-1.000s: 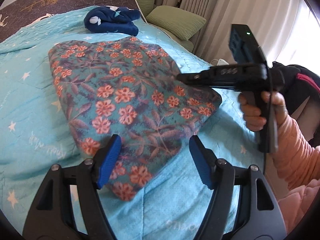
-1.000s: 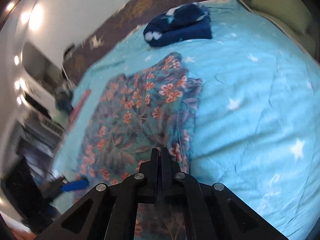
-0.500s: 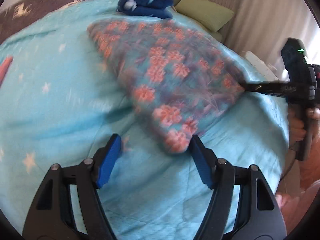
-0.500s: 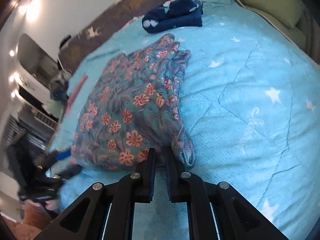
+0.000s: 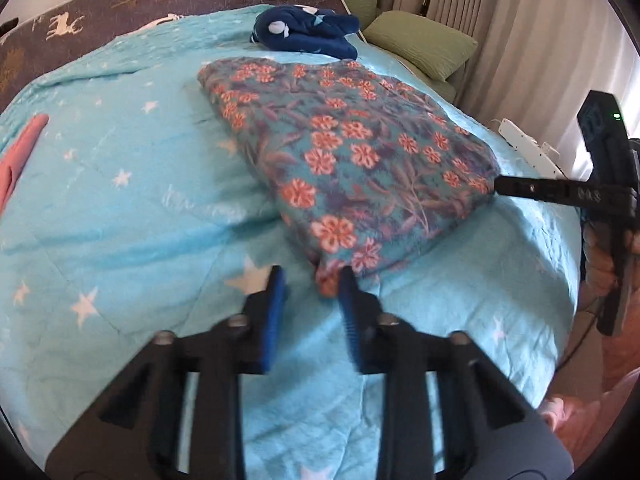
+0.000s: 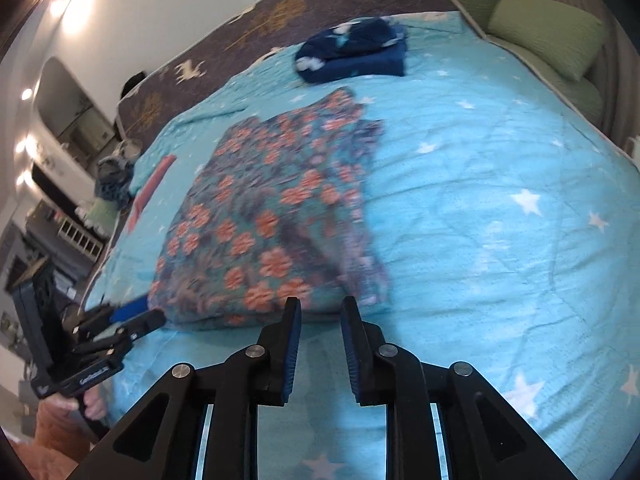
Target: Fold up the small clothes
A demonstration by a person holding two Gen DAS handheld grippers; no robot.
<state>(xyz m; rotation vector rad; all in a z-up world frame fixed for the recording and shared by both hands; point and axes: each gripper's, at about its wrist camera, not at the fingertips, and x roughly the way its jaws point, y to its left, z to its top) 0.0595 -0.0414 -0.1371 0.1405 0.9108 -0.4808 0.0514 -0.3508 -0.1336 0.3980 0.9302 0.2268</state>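
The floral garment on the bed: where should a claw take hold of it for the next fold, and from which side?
Grip the floral garment at its near corner, which sticks out toward the left claw. Come in low from the near bed edge: the open jaws already line up with that corner, and the folded layers are thin there.

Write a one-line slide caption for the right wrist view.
Open right hand-held gripper at the folded floral garment's near edge on a star-print blanket.

left gripper [image 5: 310,280] fingers motion-blurred in left wrist view; floral garment [image 6: 272,216] smeared in right wrist view; pink cloth [image 5: 18,160] cut off by frame edge; right gripper [image 5: 496,186] tips hidden behind garment.
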